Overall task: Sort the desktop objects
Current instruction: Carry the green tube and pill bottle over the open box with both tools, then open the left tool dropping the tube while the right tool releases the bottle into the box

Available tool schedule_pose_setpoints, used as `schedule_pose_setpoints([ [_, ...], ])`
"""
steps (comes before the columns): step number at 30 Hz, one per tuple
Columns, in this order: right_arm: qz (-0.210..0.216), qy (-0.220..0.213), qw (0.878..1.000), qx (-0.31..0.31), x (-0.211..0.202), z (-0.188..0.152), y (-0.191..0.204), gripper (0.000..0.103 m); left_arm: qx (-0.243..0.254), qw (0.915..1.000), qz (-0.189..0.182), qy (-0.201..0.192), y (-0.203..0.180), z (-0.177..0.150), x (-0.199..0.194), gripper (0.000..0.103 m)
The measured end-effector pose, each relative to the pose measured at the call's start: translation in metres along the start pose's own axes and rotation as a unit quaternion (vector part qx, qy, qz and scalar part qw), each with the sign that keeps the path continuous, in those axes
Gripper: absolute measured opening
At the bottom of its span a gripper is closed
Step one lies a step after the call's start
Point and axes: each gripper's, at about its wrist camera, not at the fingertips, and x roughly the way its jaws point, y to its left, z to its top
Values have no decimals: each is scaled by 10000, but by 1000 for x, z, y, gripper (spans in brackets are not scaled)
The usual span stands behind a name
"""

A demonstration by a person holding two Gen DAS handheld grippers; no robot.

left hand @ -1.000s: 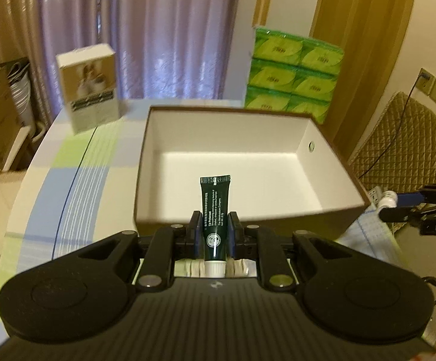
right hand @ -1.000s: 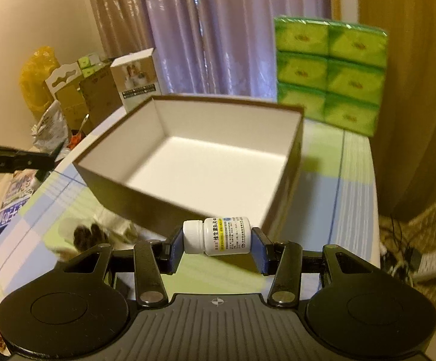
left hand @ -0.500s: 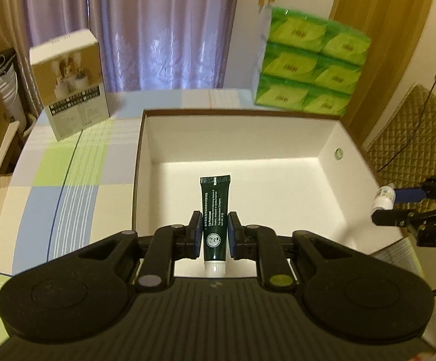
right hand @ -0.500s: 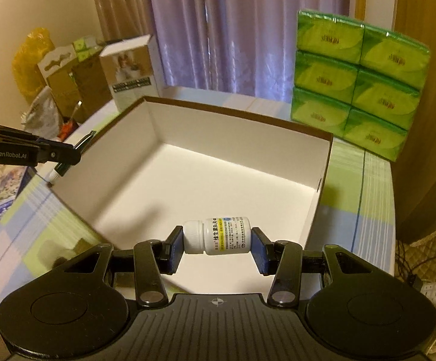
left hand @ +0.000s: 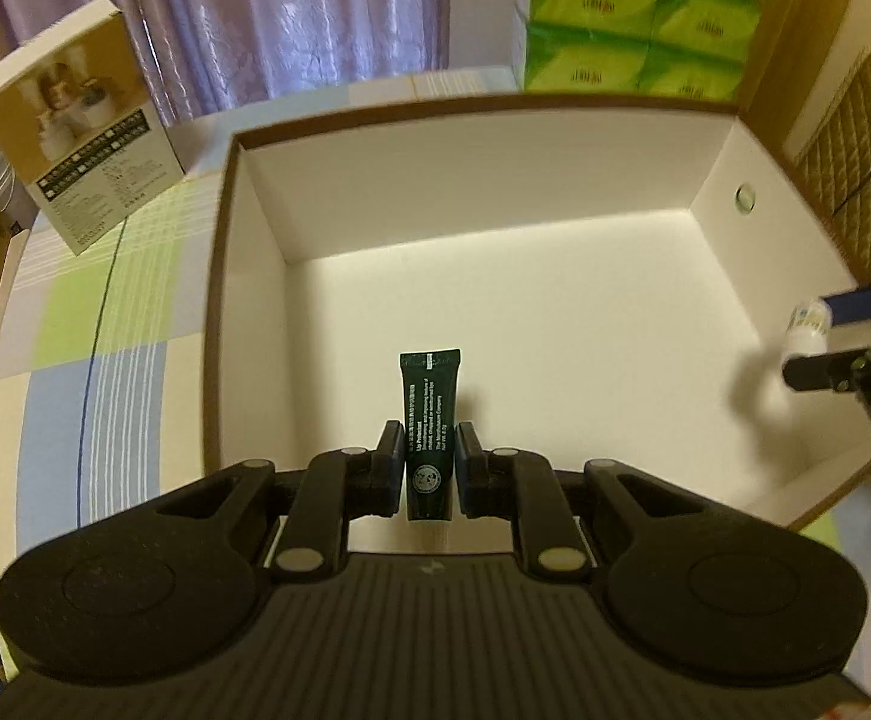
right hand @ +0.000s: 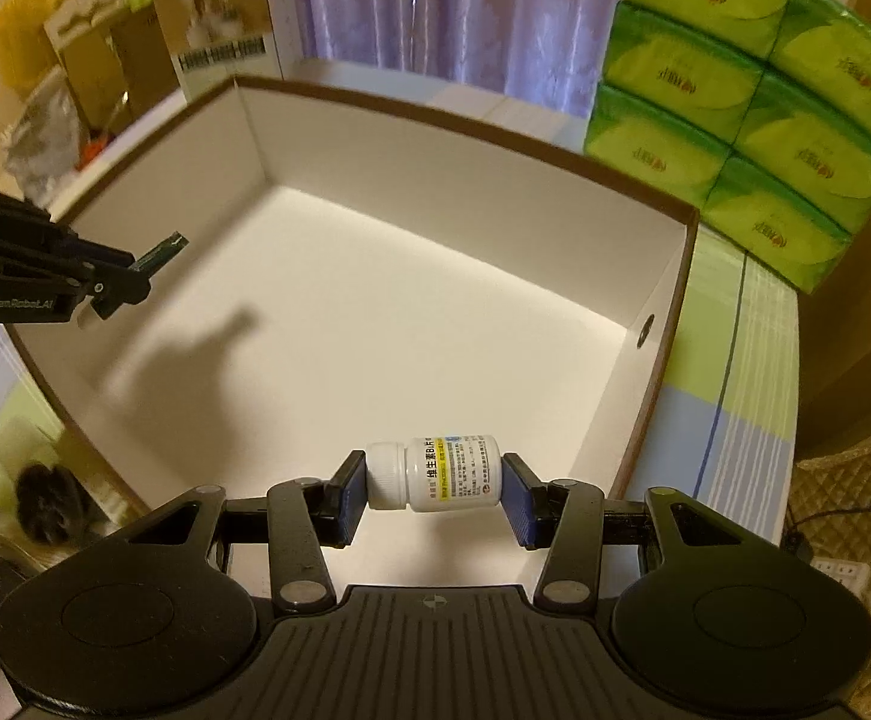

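Left gripper (left hand: 429, 471): I found its fingers pinching the dark green tube (left hand: 429, 420), held over the open box (left hand: 543, 138).
Right gripper (right hand: 433, 501): fingers clamped the white pill bottle (right hand: 435, 474) sideways above the box floor.
Bottle clearance: apparently not touching; the view was poor.

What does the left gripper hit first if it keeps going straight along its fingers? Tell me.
Most likely the white floor of the open box. The left gripper, shut on the dark green tube, points down into it, and nothing lies in that line. Depth is unclear; a shallower path could reach the far wall instead.
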Motion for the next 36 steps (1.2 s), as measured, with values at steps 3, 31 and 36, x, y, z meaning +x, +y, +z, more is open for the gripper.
schedule_pose_setpoints([
  [3,-35,80,9999,-95,4,0,0,44,122,9998,42,157,-4,0,10,14],
  [31,-248,-141,9995,-135,8,16,20,70,555,9970,274,464,-8,2,26,37],
  [36,-193,-222,9994,-185,3,19,22,81,673,9965,264,428,-8,2,20,41],
])
